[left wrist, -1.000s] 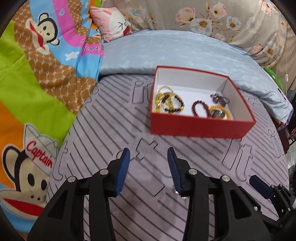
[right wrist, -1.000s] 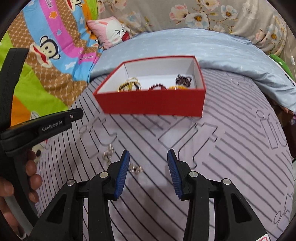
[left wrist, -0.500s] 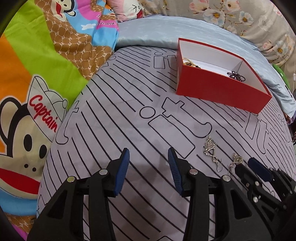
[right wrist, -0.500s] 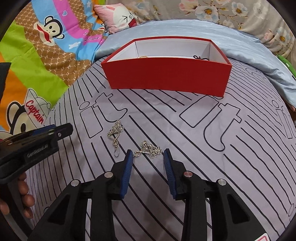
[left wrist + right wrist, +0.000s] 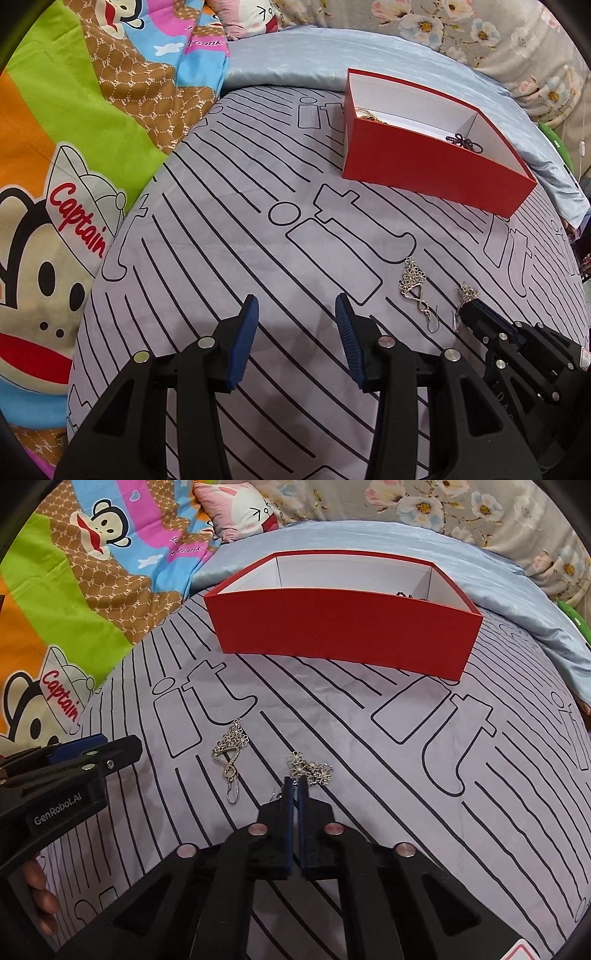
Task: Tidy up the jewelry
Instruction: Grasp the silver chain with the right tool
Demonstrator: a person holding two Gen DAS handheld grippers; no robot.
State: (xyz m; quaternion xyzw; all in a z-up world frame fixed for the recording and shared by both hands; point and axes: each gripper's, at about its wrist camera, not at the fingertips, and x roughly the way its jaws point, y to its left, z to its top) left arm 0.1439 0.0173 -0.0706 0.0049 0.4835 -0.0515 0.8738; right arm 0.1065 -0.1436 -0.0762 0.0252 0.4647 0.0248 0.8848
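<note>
Plainly two silver earrings on the bed, both lying on the lilac striped bedspread (image 5: 369,760) short of the red box (image 5: 343,627). First earring (image 5: 231,755), a filigree drop with a twisted loop and a hook, flat on the cloth, untouched, just left of the right gripper (image 5: 294,781). Same first earring at (image 5: 415,286) in the left wrist view, between the two grippers. Second earring (image 5: 312,770), a cluster of small flowers, caught at its lower end between the right gripper's blue pads (image 5: 287,812), pressed nearly together on it; flower cluster poking out past the tips and seemingly touching the bedspread. From the left wrist view, only the top of that second earring (image 5: 468,292) and its hook showing beside the right gripper (image 5: 474,308).

Left gripper (image 5: 297,308) spread wide, nothing between its pads, hovering above bare striped cloth, well apart from both earrings. Seen also at the left edge of the right wrist view (image 5: 99,749).

One red box with a white inside, open, standing at the far part of the bedspread against a pale blue pillow (image 5: 314,55). Inside, one dark beaded piece (image 5: 466,141) near the right wall and a bit of gold chain (image 5: 365,114) at the left corner; rest of the contents hidden by the near wall. One cartoon monkey blanket (image 5: 74,147) along the left.
</note>
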